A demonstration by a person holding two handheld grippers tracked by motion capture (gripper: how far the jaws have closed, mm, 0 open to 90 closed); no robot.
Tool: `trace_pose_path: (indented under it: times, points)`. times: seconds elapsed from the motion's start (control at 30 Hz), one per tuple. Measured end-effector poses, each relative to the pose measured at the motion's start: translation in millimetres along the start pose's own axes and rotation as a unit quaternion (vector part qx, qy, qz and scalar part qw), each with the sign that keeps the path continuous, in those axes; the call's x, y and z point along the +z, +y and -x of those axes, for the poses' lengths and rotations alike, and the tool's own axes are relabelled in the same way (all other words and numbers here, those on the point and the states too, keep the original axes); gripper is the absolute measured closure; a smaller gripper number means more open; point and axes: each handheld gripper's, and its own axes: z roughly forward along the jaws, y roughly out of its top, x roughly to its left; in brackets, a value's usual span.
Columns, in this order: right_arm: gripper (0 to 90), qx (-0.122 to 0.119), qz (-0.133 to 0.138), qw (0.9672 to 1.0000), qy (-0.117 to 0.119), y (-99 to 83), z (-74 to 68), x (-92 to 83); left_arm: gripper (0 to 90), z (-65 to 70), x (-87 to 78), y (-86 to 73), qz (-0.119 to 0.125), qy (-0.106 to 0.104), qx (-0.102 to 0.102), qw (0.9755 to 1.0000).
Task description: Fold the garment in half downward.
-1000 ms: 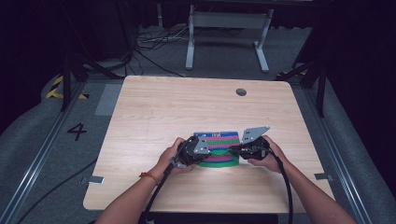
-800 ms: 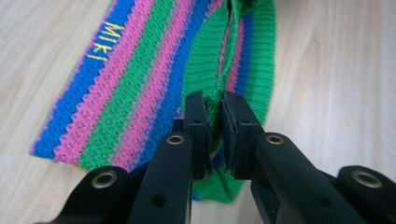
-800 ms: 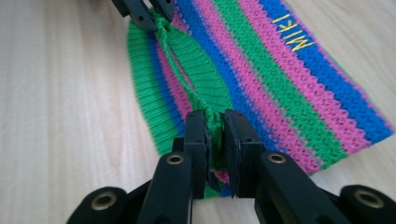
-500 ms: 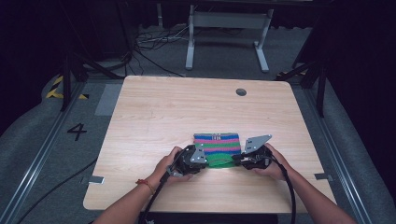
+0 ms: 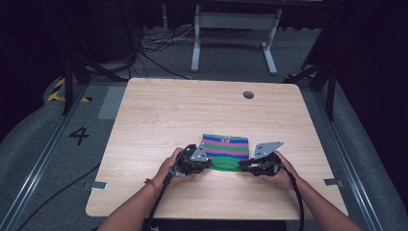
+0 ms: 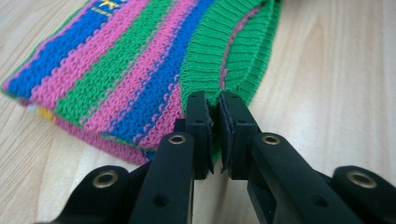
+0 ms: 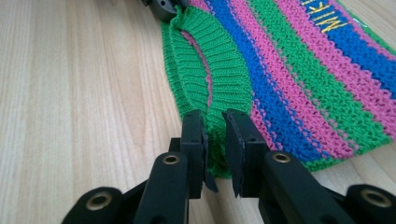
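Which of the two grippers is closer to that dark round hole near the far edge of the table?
Right. The right gripper pinches the striped knit's green cuff almost straight below the hole; the left gripper grips the same cuff farther to the left.

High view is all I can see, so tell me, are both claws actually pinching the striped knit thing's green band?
Observer: Yes. The left claw is shut on the green ribbed band of the knit piece.
Operator: And the right one?
Observer: The right claw has the band's other end between its pads, with a slightly wider gap.
Operator: Any writing on the knit?
Observer: Yellow stitched letters run along a blue stripe; I can't read the whole word.
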Motion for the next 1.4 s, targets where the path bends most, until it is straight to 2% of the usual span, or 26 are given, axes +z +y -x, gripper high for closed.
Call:
trace_pose_path:
  times: [0.17,0.3,0.47,0.67,0.8,0.93,1.03,1.13,1.3,1.4]
  points:
    - [77.7,-0.009,-0.005,0.9999,-0.012,2.3,-1.4,1.4,82.1,-0.3,0.5,0.8,0.001,0.001,-0.004,1.0000]
    - [74.5,-0.011,-0.007,0.9998,-0.015,3.4,-3.3,0.9,77.0,1.9,-0.5,2.2,-0.003,0.000,-0.001,1.0000]
    - [71.9,-0.013,-0.009,0.9997,-0.016,6.2,-6.0,-2.2,75.2,4.9,-2.2,4.9,0.002,-0.006,0.006,1.0000]
    - [70.4,-0.023,-0.008,0.9992,-0.030,8.7,-8.3,-7.9,74.5,7.4,-8.9,7.2,0.012,-0.007,0.000,0.9999]
    - [62.5,-0.022,-0.008,0.9987,-0.044,11.3,-10.6,-15.3,72.0,10.8,-15.3,8.4,0.011,-0.005,0.000,0.9999]
    - [51.8,-0.026,-0.013,0.9978,-0.059,14.0,-13.3,-23.9,63.3,11.6,-23.1,7.5,-0.005,0.012,0.009,0.9999]
    - [47.0,-0.033,-0.026,0.9966,-0.071,14.0,-15.4,-26.9,54.3,11.4,-30.6,6.8,-0.014,0.039,0.007,0.9991]
    - [41.8,-0.032,-0.037,0.9952,-0.085,10.4,-17.0,-31.1,47.1,11.7,-39.9,2.9,-0.018,0.052,0.005,0.9985]
    - [36.6,-0.029,-0.039,0.9937,-0.101,4.8,-18.6,-39.5,39.2,10.4,-54.6,-7.6,-0.016,0.061,-0.008,0.9980]
    - [32.4,-0.025,-0.039,0.9917,-0.120,-1.2,-19.5,-48.9,35.5,9.2,-64.6,-18.8,-0.017,0.066,-0.023,0.9974]
